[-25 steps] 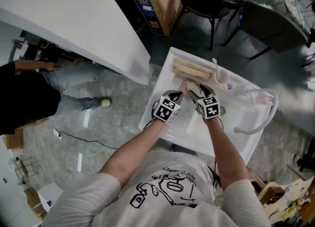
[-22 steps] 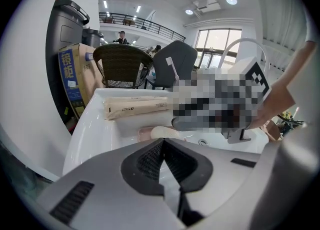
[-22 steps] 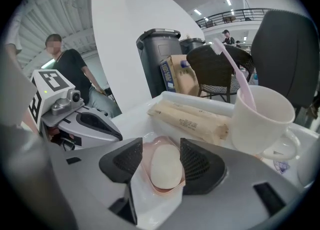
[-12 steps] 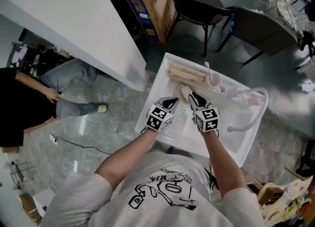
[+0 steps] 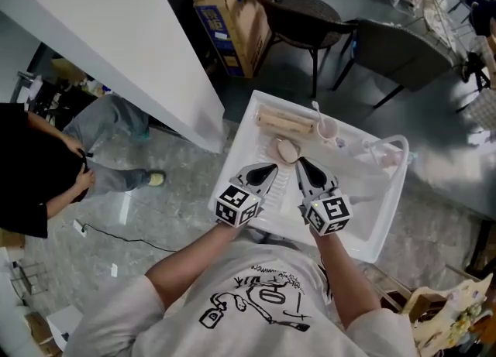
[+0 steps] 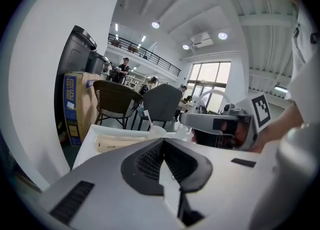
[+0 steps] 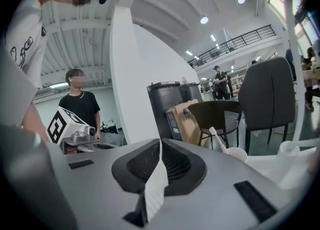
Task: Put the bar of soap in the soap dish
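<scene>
well, the pale pink oval bar of soap (image 5: 288,150) lies flat on the ribbed drainer half of the white plastic sink basin (image 5: 364,235), towards the basin's far edge. its long axis runs roughly along that far edge, slightly slanted, with neither end pointing at the grippers. whether a dish sits under it i cannot tell. just beyond it, against the basin's far rim, lies a long beige ribbed wooden-looking piece (image 5: 285,121), its length also along the rim. at that piece's right end stands a small pink cup (image 5: 328,128) with a white handle sticking out. the grey left gripper (image 5: 272,168) hangs above the basin's near half with its jaws pressed together and nothing between them. the grey right gripper (image 5: 299,161) is beside it over the same half, its jaws having just been closing and now meeting on nothing. both point towards the soap and are clear of it. each carries a cube with black-and-white square markers. beyond the basin's far-left corner stands a brown cardboard box (image 5: 232,7) with a blue printed panel, its writing too small to read. the person's grey t-shirt (image 5: 256,301) bears a black line drawing whose lettering is also illegible.
</scene>
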A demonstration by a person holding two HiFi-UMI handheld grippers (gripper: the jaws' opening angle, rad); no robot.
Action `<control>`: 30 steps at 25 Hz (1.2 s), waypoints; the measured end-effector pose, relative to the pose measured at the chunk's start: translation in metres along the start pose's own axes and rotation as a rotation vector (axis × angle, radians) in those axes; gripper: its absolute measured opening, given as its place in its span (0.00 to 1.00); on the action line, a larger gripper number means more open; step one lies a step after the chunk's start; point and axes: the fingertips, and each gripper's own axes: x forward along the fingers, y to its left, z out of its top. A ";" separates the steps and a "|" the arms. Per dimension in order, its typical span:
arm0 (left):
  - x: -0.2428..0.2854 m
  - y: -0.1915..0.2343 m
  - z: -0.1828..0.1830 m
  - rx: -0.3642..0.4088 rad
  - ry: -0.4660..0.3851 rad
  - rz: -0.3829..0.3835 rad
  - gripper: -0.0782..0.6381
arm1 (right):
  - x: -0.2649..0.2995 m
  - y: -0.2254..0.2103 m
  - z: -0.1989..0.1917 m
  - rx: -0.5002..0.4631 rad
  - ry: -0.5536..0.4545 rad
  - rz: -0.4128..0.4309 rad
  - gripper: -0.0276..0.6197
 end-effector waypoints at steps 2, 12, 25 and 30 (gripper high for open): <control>-0.007 -0.013 0.017 0.007 -0.040 -0.018 0.11 | -0.010 0.012 0.015 -0.030 -0.020 0.004 0.09; -0.057 -0.067 0.090 0.095 -0.212 -0.058 0.11 | -0.064 0.054 0.078 -0.067 -0.103 0.000 0.08; -0.109 -0.134 0.167 0.232 -0.360 -0.114 0.11 | -0.109 0.105 0.149 -0.129 -0.168 0.001 0.08; -0.126 -0.155 0.178 0.219 -0.373 -0.138 0.11 | -0.125 0.124 0.172 -0.154 -0.200 -0.005 0.08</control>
